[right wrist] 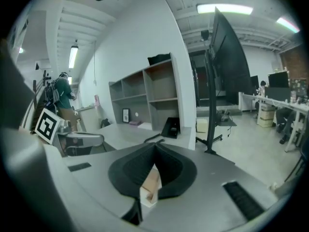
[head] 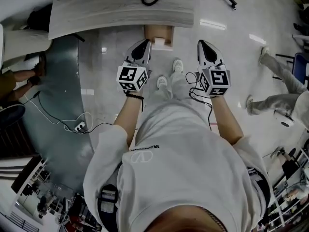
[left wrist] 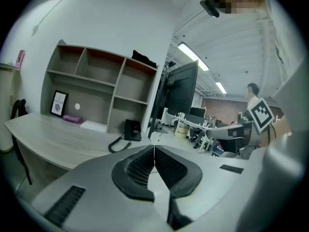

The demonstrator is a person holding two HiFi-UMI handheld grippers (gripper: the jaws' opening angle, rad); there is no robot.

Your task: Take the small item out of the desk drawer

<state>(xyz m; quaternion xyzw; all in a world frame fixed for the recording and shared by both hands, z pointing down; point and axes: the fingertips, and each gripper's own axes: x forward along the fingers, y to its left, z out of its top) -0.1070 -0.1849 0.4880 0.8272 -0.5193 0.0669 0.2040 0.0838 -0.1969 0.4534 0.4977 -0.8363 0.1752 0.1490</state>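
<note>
Drawer: a tan wooden drawer [head: 158, 33] stands pulled out from under the near edge of the pale wood-grain worktop [head: 120, 8], at top centre of the head view. A white patch [head: 159, 42] shows at its near end.
Small item: not plainly made out. I judge it lies in that drawer and may be the white patch. Neither gripper holds it.
Left gripper [head: 145, 43]: jaws together with nothing between them, just lower left of the drawer.
Right gripper [head: 201, 44]: jaws meet at the tips. A tan-and-white shape in the gap behind them looks like the drawer seen beyond, not a thing gripped.
Step in hand: the reach toward the drawer, not yet begun by my reading.
Doing it well: part one pair of jaws before descending and come in from above the open front. Straddle the item squarely, clamp gently, then lift straight up clear of the drawer walls and the worktop edge.
Risk: shut jaws would only nudge the item deeper.
</note>
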